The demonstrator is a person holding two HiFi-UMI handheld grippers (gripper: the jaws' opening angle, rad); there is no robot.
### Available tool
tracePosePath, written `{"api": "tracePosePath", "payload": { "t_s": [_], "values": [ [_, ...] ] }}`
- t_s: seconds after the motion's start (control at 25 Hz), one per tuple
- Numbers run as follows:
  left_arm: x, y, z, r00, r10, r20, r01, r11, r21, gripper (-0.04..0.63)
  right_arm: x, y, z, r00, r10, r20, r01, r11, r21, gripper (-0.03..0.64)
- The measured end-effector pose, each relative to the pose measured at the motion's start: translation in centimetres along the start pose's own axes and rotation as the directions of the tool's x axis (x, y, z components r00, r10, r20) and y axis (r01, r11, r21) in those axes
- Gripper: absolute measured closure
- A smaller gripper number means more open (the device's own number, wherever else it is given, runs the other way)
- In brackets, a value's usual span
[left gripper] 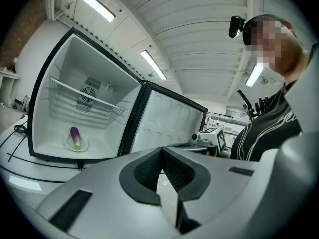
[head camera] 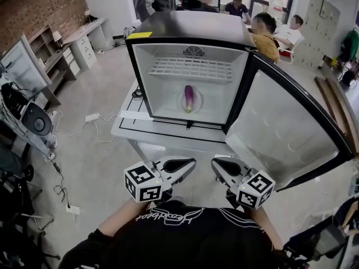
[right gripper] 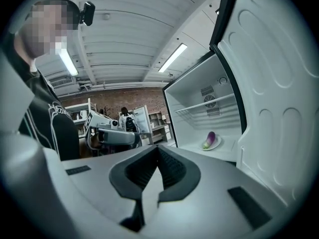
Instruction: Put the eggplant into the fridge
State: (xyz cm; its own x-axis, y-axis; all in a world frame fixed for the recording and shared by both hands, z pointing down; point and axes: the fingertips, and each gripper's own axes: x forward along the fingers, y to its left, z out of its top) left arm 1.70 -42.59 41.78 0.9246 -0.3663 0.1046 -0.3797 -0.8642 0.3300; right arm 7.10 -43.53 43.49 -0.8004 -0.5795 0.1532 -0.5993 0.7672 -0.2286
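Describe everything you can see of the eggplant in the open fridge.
The small purple eggplant is slender and elongated, shading to a yellow-green stem end that points toward the open front. It lies on its side on a round white plate, which sits on the white floor of the small black-framed fridge, below the white wire shelf. It looks whole. Only the plate touches it.

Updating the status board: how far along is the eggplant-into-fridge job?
Done: the eggplant lies on a plate inside the fridge. In hand: nothing; the left gripper and right gripper are both shut and empty, short of the fridge. Left: arguably only the door, which stands wide open.
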Motion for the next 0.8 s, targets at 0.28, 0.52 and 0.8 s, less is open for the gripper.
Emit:
{"api": "tracePosePath", "payload": {
  "t_s": [0.28, 0.52, 0.8],
  "values": [
    [-0.9, -0.3, -1.4, 1.0, 0.008, -0.004, -0.008, 1.0, -0.009, 0.586, 0.4, 0.9, -2.1, 1.0, 0.011, -0.003, -0.011, 0.998, 0.058, 0.611],
    [-3.6, -1.7, -2.7, 1.0, -0.014, -0.015, 0.014, 1.0, -0.016, 0.586, 0.5, 4.3, -3.3, 1.0, -0.017, -0.015, 0.018, 0.996, 0.082, 0.611],
    [-9.9, -4.6, -2.8, 0.999, -0.047, 0.001, 0.047, 0.999, -0.002, 0.586, 1.1, 11.5, -3.8, 0.999, -0.051, 0.0, 0.051, 0.996, 0.068, 0.611]
  ]
}}
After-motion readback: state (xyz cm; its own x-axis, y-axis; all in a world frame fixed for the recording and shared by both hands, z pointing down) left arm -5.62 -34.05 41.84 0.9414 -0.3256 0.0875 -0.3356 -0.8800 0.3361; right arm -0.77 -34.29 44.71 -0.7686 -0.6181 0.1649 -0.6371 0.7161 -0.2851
